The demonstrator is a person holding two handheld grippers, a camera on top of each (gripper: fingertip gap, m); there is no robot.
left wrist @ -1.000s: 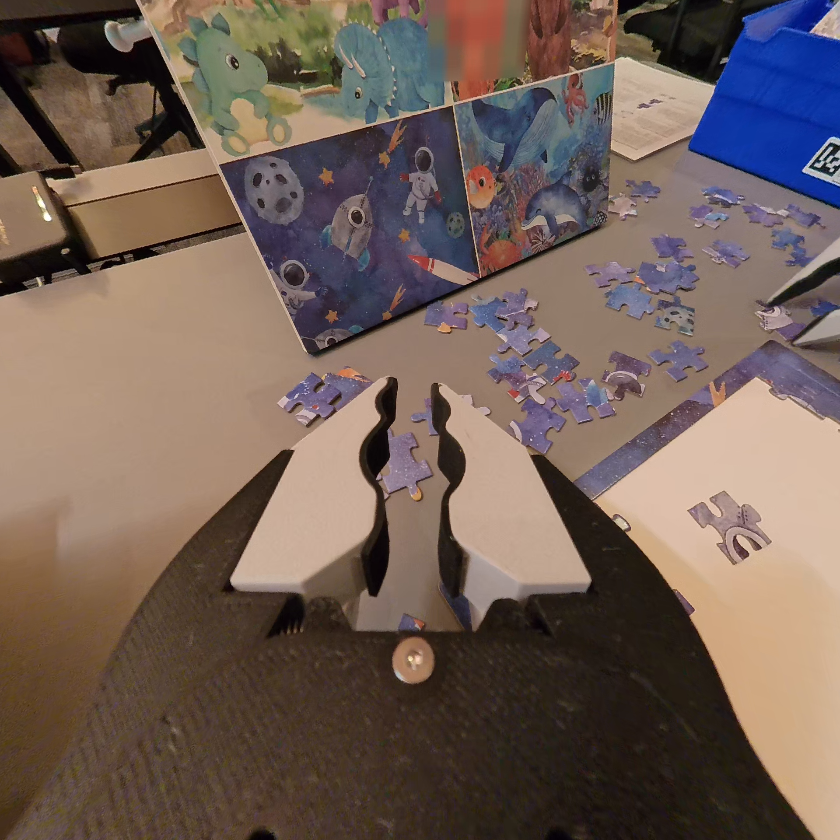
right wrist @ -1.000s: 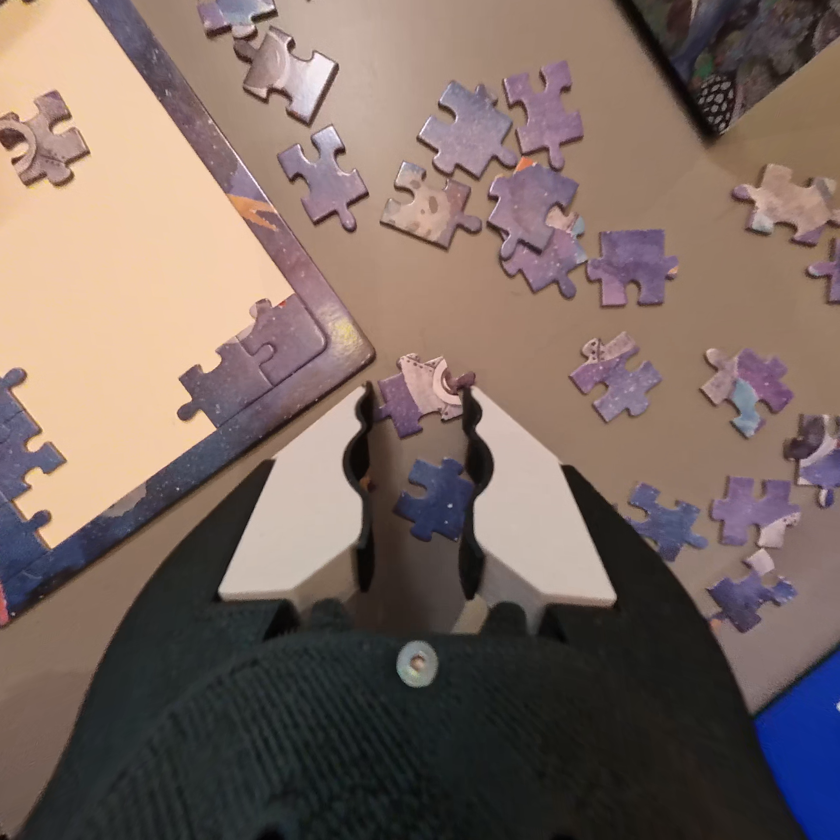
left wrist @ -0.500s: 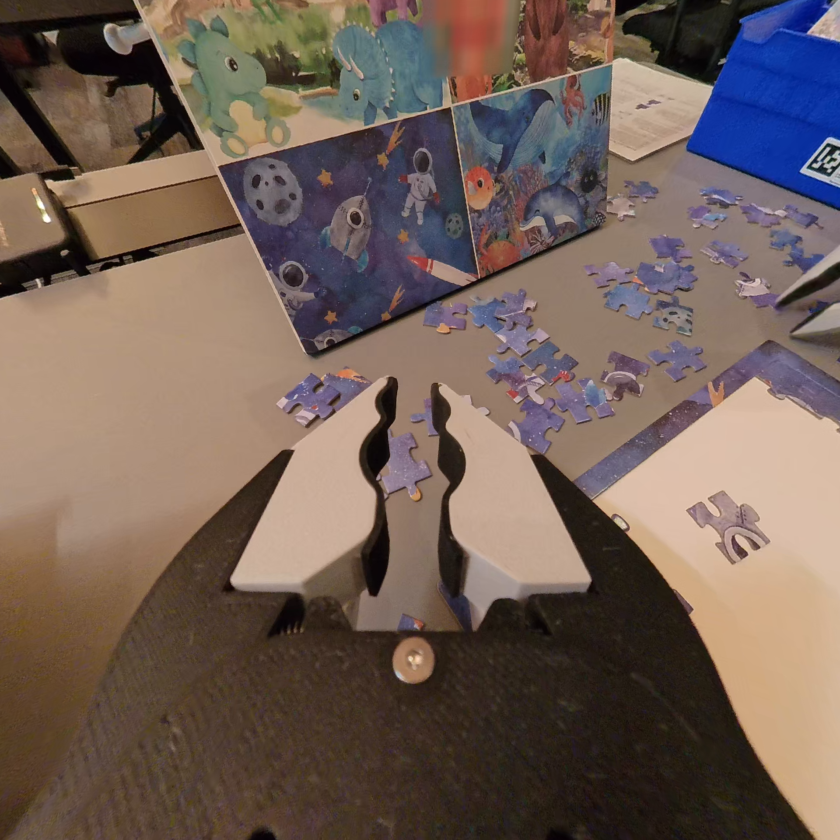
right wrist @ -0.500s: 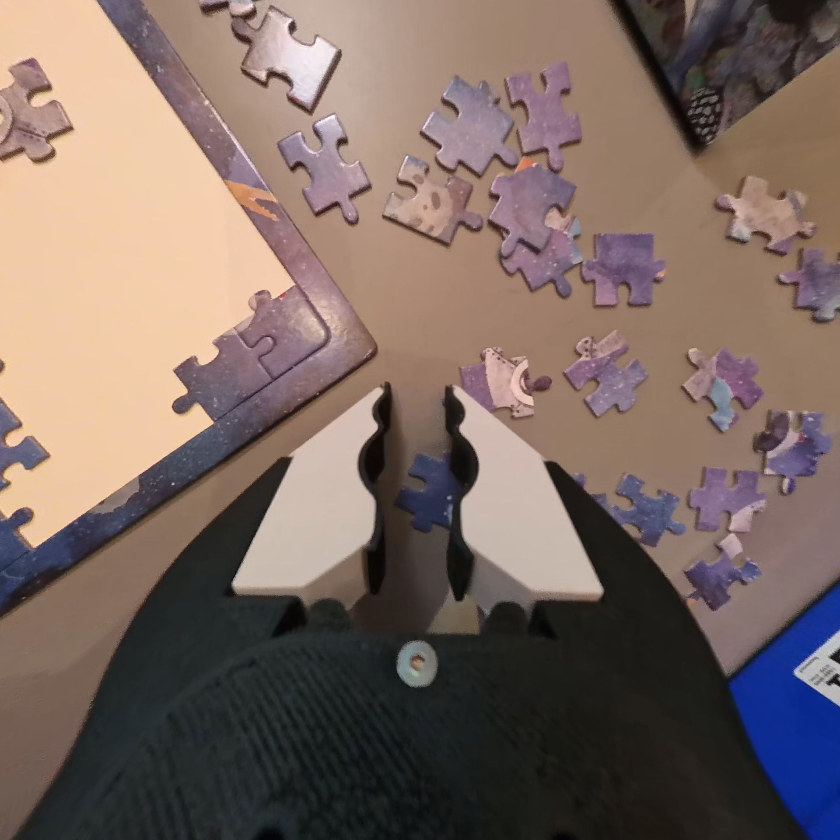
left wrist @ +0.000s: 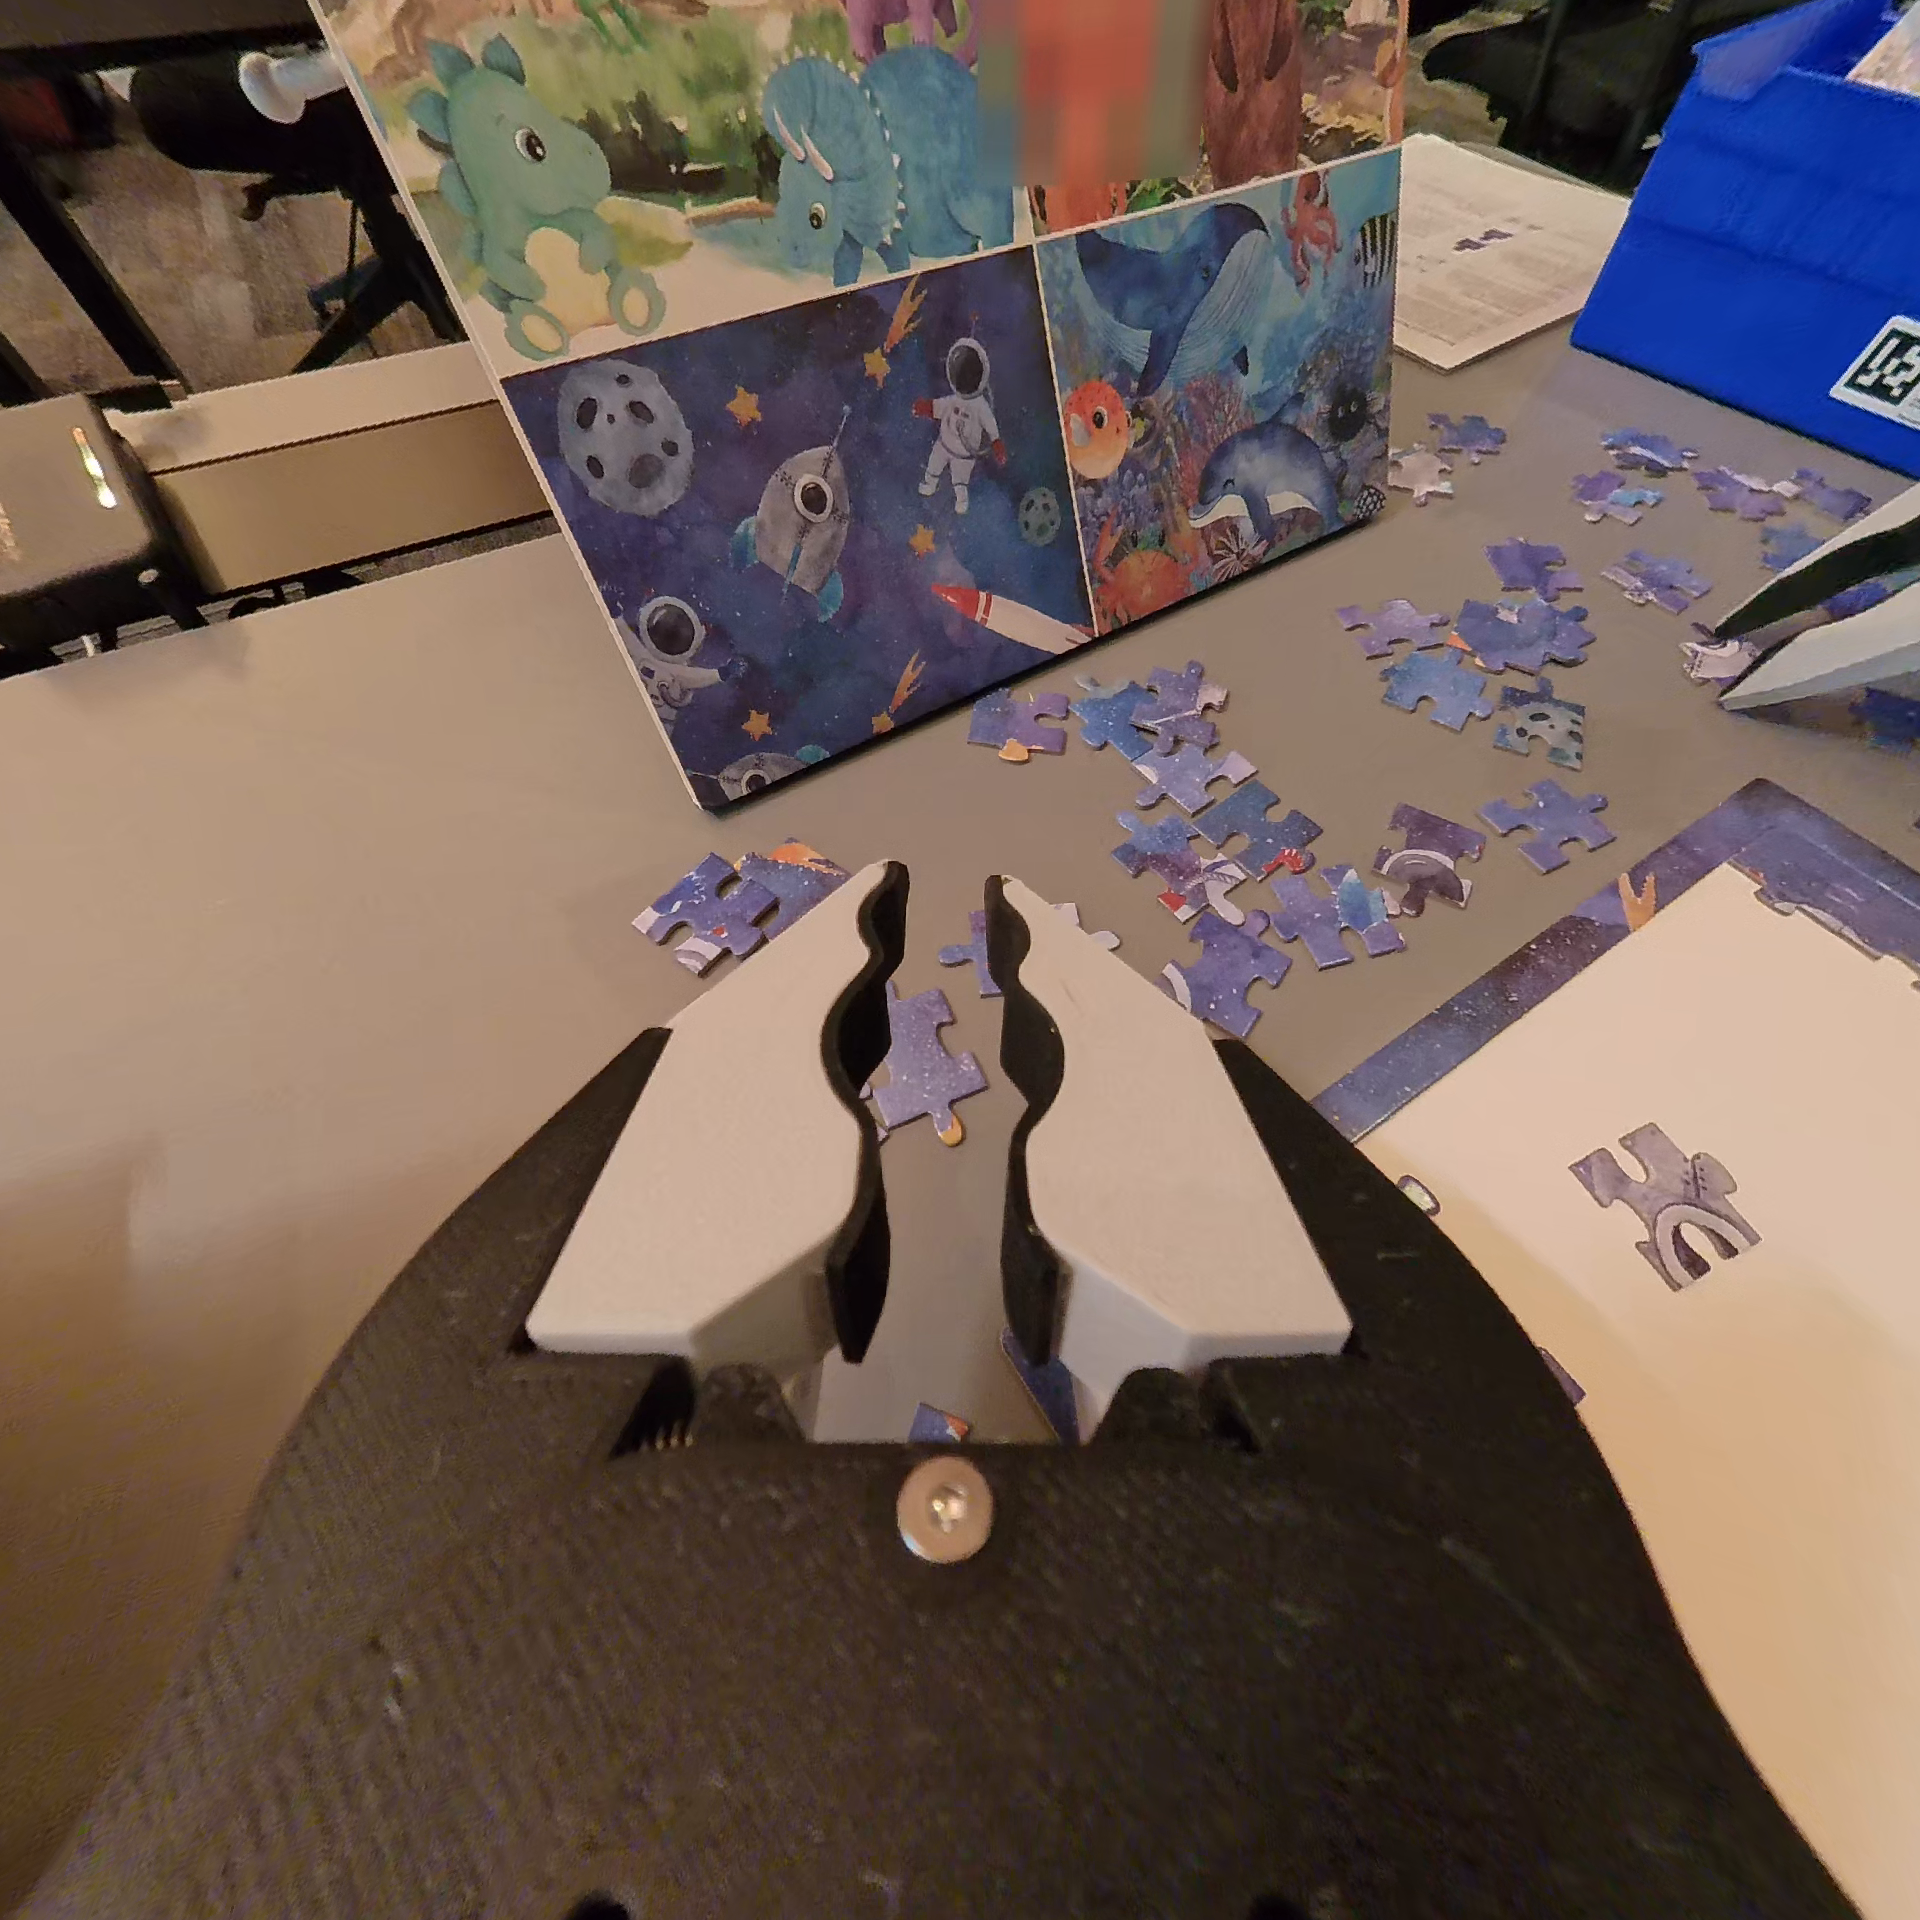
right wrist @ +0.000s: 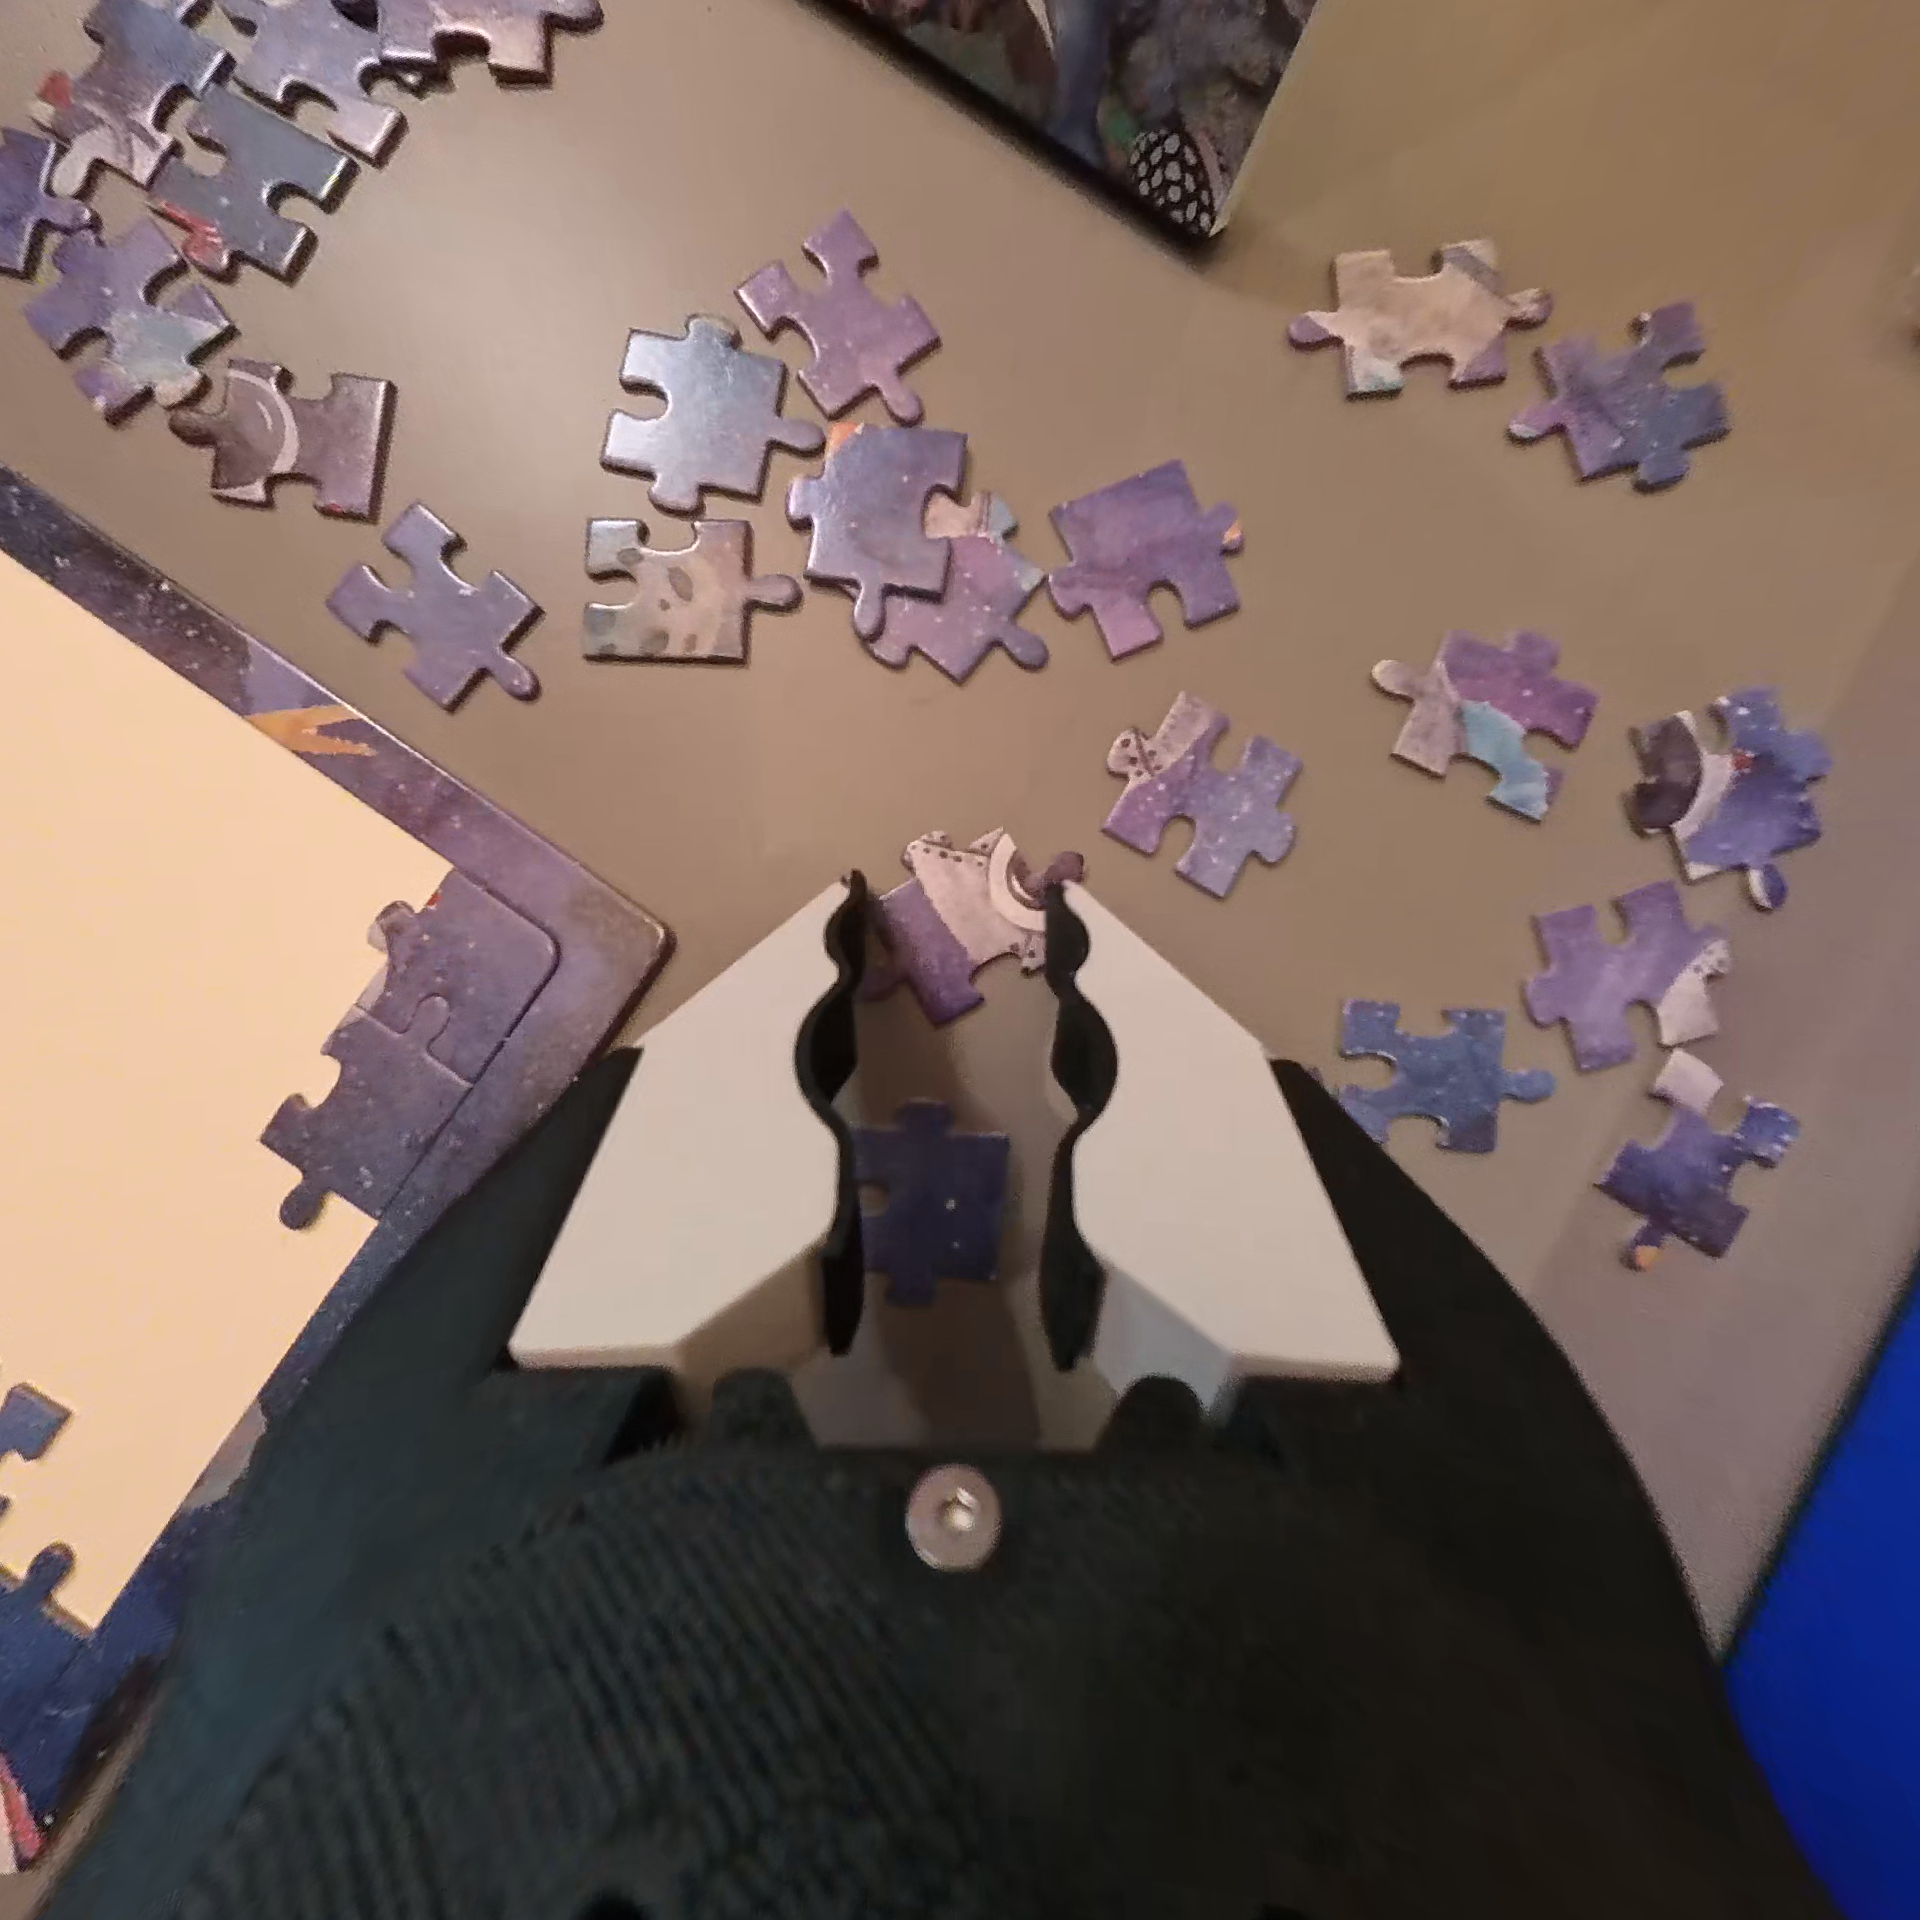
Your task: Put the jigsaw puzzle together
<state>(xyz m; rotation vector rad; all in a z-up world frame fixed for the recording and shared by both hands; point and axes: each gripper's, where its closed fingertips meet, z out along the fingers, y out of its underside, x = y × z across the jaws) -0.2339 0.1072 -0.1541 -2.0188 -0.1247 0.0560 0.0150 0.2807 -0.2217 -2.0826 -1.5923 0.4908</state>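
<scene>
Purple and grey, a puzzle piece (right wrist: 971,925) sits clamped between the right gripper (right wrist: 954,894) fingertips, both pads pressing its edges, just beside the corner of the puzzle tray (right wrist: 582,894) on the grey table (right wrist: 665,177). The left gripper (left wrist: 945,888) hangs above loose blue pieces (left wrist: 920,1060) before the picture box (left wrist: 831,499), its jaws slightly parted, gripping nothing.
</scene>
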